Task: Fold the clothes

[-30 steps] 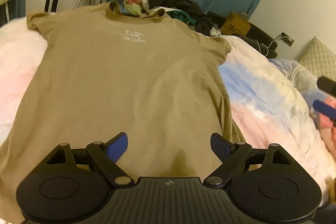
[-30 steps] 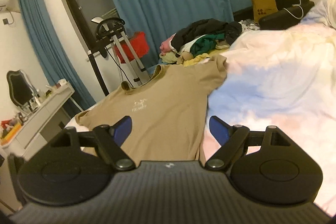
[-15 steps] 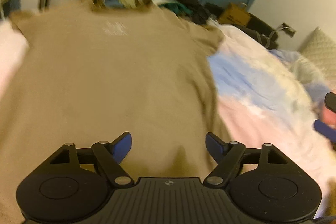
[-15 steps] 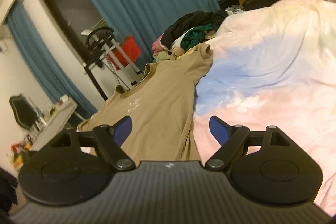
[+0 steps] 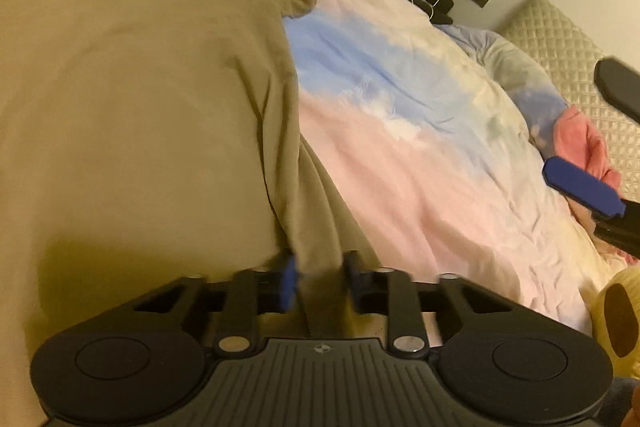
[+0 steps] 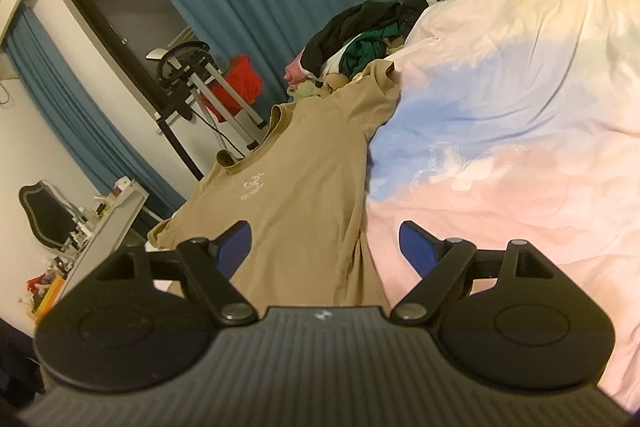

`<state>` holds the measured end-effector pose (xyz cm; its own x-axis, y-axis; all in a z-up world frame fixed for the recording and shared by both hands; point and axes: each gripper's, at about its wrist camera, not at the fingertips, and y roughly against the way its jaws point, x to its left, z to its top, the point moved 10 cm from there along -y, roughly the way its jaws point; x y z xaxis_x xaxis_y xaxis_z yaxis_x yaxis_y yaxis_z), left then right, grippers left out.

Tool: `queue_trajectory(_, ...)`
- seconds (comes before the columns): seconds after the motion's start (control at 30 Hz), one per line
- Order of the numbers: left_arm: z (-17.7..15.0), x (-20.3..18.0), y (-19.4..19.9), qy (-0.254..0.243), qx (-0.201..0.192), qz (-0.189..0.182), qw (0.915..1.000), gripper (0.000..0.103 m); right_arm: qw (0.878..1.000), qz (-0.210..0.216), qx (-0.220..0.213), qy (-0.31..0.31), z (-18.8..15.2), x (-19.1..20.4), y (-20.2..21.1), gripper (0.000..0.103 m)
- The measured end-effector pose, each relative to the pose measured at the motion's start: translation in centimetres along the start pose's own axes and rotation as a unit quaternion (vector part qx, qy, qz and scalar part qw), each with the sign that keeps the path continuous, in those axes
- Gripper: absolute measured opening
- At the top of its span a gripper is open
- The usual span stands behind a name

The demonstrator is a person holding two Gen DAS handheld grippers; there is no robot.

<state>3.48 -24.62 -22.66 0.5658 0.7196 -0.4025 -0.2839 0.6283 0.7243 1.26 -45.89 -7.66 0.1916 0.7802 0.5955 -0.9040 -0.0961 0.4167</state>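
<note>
The tan T-shirt (image 5: 132, 99) lies flat on the bed (image 5: 420, 147), collar toward 12 o'clock. The left tool (image 5: 318, 281) is closing, pinching its hem fold at 6 o'clock. The right tool (image 6: 326, 247) stands apart, holding nothing.

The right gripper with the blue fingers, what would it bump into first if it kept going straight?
Probably the tan T-shirt near its right edge, lying on the bed just ahead of the open right gripper; depth is hard to judge.

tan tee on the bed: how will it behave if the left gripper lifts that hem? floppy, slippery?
Likely floppy: the tan tee already bunches into folds at the closing left gripper. Probably light, thin knit. Slip seems unlikely; it may drag on the duvet.
</note>
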Motion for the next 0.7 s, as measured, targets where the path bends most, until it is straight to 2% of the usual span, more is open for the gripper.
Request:
queue_trajectory(0.03,0.0,-0.3,0.0,-0.004,0.001,-0.003,1.0000,0.006,1.000,0.001,-0.001,-0.001,0.1,-0.1,0.0,0.083)
queue_trajectory(0.1,0.1,-1.0,0.0,-0.012,0.003,-0.009,0.9999,0.005,1.000,0.001,-0.005,-0.005,0.2,-0.2,0.1,0.083)
queue_trajectory(0.2,0.5,-3.0,0.0,-0.051,0.010,-0.007,0.9986,0.005,1.000,-0.004,-0.025,-0.002,0.8,-0.3,0.7,0.083)
queue_trajectory(0.37,0.9,-5.1,-1.9,-0.071,0.026,-0.010,0.9971,0.005,0.993,-0.035,-0.111,0.034,3.1,-0.2,3.4,0.084)
queue_trajectory(0.43,0.7,-5.2,-3.2,-0.065,0.035,-0.013,0.9972,0.006,0.992,-0.034,-0.117,0.044,3.3,-0.1,3.6,0.084)
queue_trajectory(0.53,0.5,-5.3,-3.9,-0.061,0.039,-0.015,0.9973,0.011,0.992,-0.029,-0.106,0.059,2.8,0.4,2.9,0.084)
queue_trajectory(0.57,0.4,-5.3,-4.0,-0.061,0.038,-0.016,0.9973,0.020,0.992,-0.028,-0.101,0.063,2.7,0.5,2.7,0.084)
queue_trajectory(0.6,0.4,-5.4,-3.7,-0.064,0.039,-0.022,0.9969,0.033,0.993,-0.026,-0.097,0.067,2.6,0.7,2.4,0.084)
queue_trajectory(0.63,0.6,-5.2,-3.1,-0.063,0.040,-0.020,0.9970,0.050,0.993,-0.022,-0.095,0.070,2.5,0.9,2.2,0.084)
queue_trajectory(0.7,1.1,-4.8,-2.1,-0.061,0.042,-0.014,0.9972,0.067,0.993,-0.016,-0.096,0.070,2.5,1.1,2.2,0.084)
